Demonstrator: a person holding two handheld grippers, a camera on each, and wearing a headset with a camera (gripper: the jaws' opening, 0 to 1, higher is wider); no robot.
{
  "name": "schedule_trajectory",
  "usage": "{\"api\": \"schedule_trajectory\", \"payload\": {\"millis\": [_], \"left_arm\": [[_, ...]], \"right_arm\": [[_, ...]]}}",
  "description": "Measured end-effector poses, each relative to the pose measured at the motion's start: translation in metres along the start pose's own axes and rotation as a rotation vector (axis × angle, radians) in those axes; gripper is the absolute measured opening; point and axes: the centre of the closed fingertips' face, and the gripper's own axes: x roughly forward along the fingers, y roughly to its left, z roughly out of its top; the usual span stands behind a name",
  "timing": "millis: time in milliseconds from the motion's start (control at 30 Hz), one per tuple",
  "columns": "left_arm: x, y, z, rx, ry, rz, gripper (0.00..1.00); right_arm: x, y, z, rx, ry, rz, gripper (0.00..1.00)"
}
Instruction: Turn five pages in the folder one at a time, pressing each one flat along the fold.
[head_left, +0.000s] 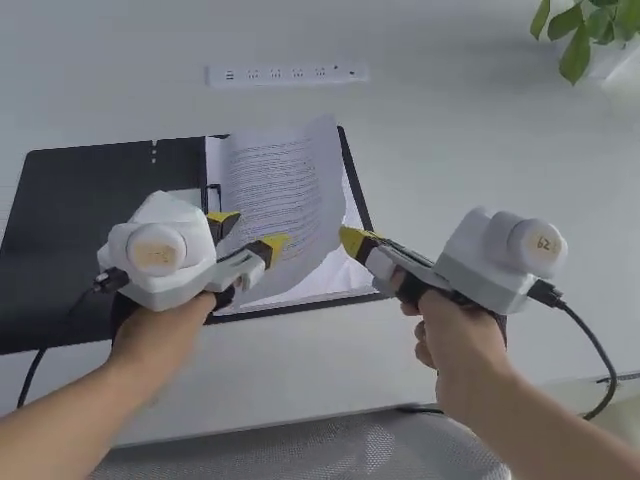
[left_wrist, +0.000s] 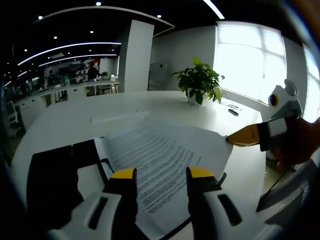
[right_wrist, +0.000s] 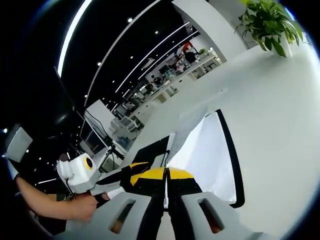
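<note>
A black folder (head_left: 90, 210) lies open on the white table. One printed page (head_left: 285, 190) is lifted off the right-hand stack and curls upward. My right gripper (head_left: 350, 237) is shut on that page's right edge; in the right gripper view the sheet (right_wrist: 205, 150) runs out from between the closed yellow tips (right_wrist: 166, 175). My left gripper (head_left: 248, 232) is open just below the lifted page, near the fold. In the left gripper view the page (left_wrist: 165, 150) stretches ahead above its open jaws (left_wrist: 161, 174), and the right gripper (left_wrist: 242, 136) pinches the page's far edge.
A white power strip (head_left: 287, 73) lies on the table beyond the folder. A potted plant (head_left: 580, 30) stands at the far right corner. Cables trail from both grippers toward the table's front edge (head_left: 300, 415).
</note>
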Motion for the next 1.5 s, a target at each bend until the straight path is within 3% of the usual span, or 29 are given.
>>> {"api": "schedule_trajectory", "payload": {"millis": [500,933,1200,1500], "left_arm": [[-0.067,0.043,0.021,-0.018,-0.073,0.083,0.38],[-0.123,0.082,0.018,-0.025,-0.099,0.163,0.38],[-0.151,0.103,0.017,-0.038,-0.117,0.209,0.38],[-0.179,0.121,0.011,-0.037,-0.12,0.241,0.38]], "right_arm": [[0.022,0.074,0.009,-0.148,0.006,0.129,0.0],[0.049,0.135,-0.022,-0.249,0.079,0.239,0.0],[0.069,0.156,-0.042,-0.306,0.125,0.265,0.0],[0.101,0.16,-0.076,-0.383,0.192,0.215,0.0]]}}
